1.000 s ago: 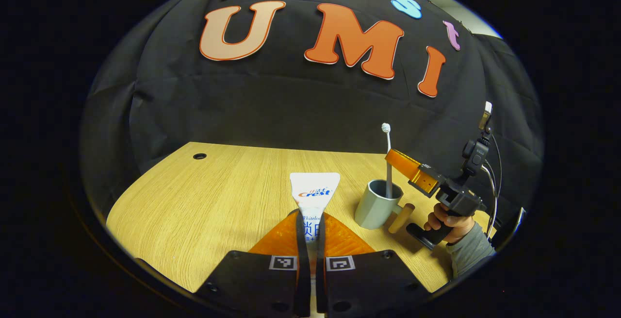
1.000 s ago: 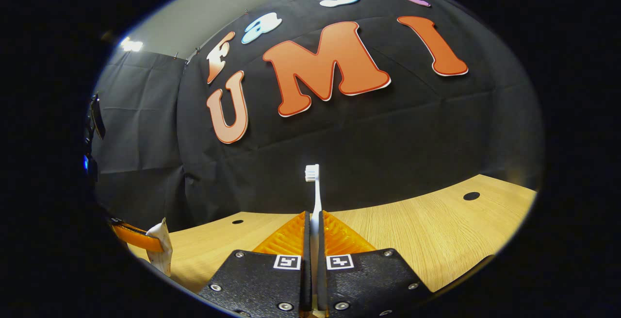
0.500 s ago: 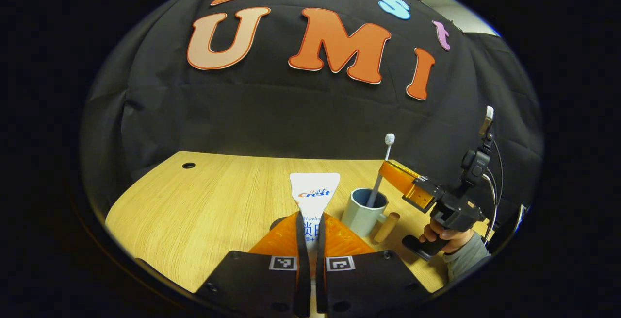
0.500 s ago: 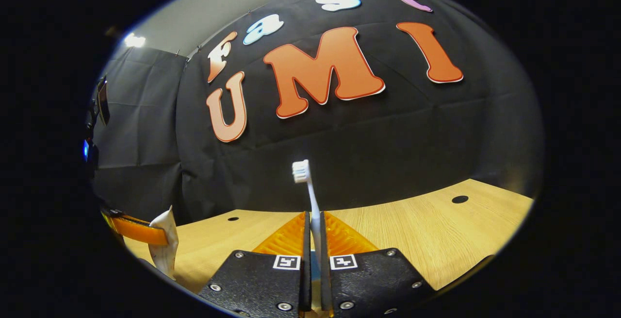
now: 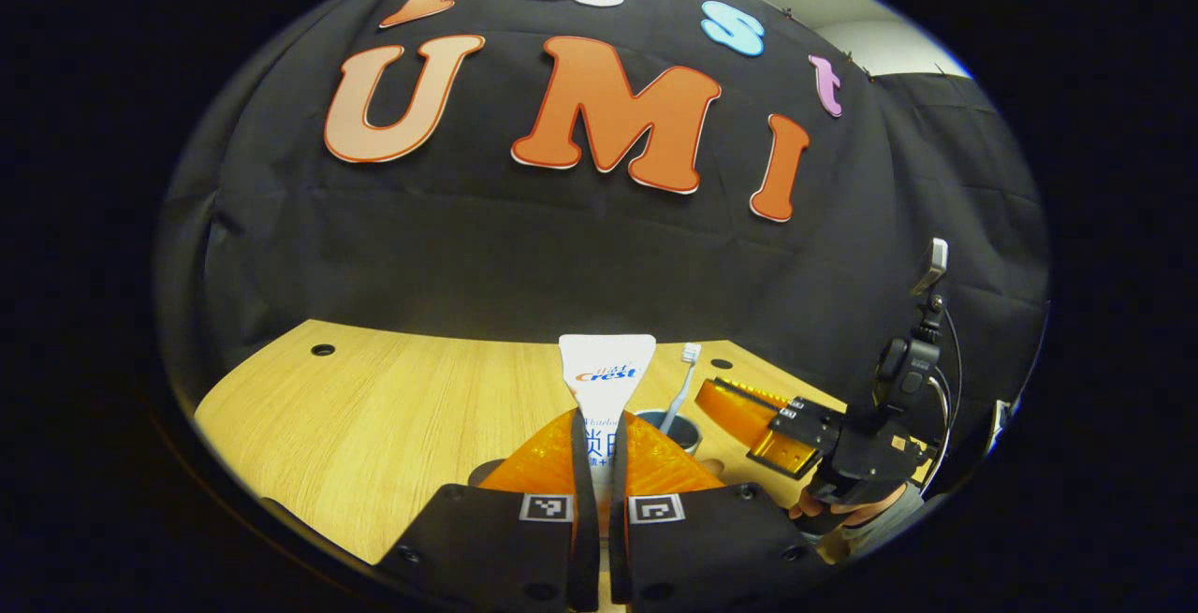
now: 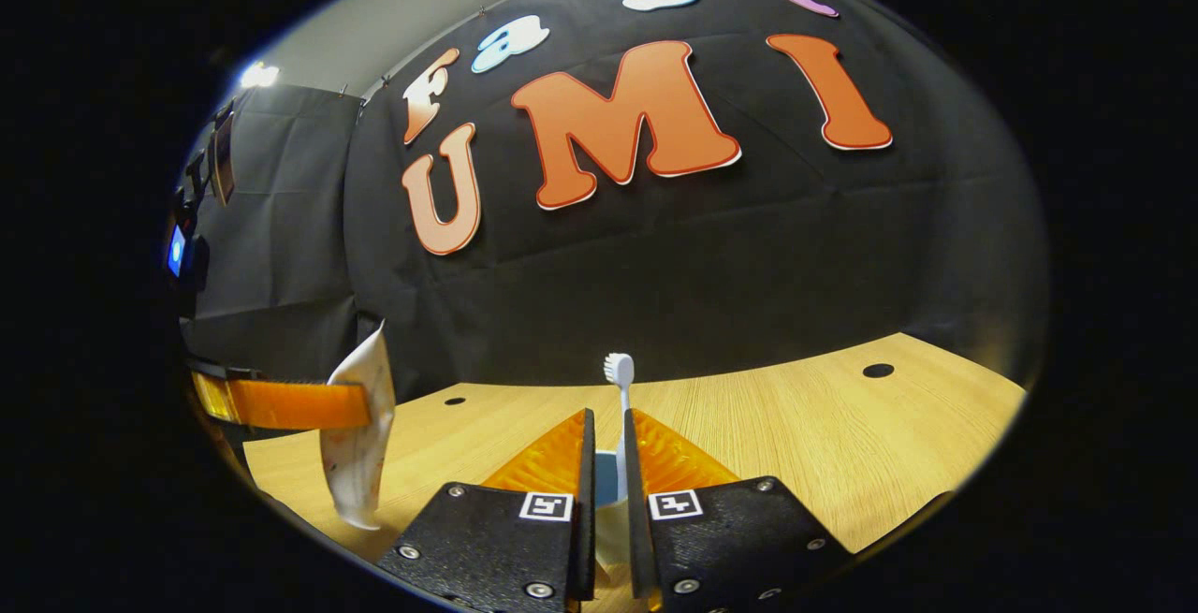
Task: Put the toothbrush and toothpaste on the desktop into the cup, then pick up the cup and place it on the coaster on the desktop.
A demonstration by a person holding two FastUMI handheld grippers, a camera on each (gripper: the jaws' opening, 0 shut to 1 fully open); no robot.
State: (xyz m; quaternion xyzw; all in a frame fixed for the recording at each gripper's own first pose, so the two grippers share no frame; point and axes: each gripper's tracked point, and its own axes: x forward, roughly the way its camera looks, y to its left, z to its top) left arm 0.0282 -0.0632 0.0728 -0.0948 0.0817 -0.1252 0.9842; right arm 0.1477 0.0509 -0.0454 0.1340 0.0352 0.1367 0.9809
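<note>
My left gripper (image 5: 599, 418) is shut on a white toothpaste tube (image 5: 606, 372), held upright above the wooden desktop (image 5: 374, 407). Just behind it stands the grey-blue cup (image 5: 691, 433), mostly hidden, with the white toothbrush (image 5: 683, 384) leaning inside it. My right gripper (image 5: 713, 398), held by a hand (image 5: 824, 508), sits right of the cup, clear of the brush. In the right gripper view, my right gripper (image 6: 608, 418) is open, the toothbrush (image 6: 620, 398) stands free beyond its fingers, and the cup's inside (image 6: 606, 480) shows in the gap. My left gripper (image 6: 356, 404) hangs at the left with the toothpaste (image 6: 360, 445).
A dark flat shape (image 5: 482, 471) peeks out on the desktop left of my left fingers. Round cable holes (image 5: 323, 350) (image 6: 878, 371) sit near the desktop's far edge (image 6: 796, 435). The black cloth wall closes the back.
The right gripper lowered the toothbrush into the cup and let go of it; the brush now leans there alone. The left gripper carried the toothpaste right, close to the cup.
</note>
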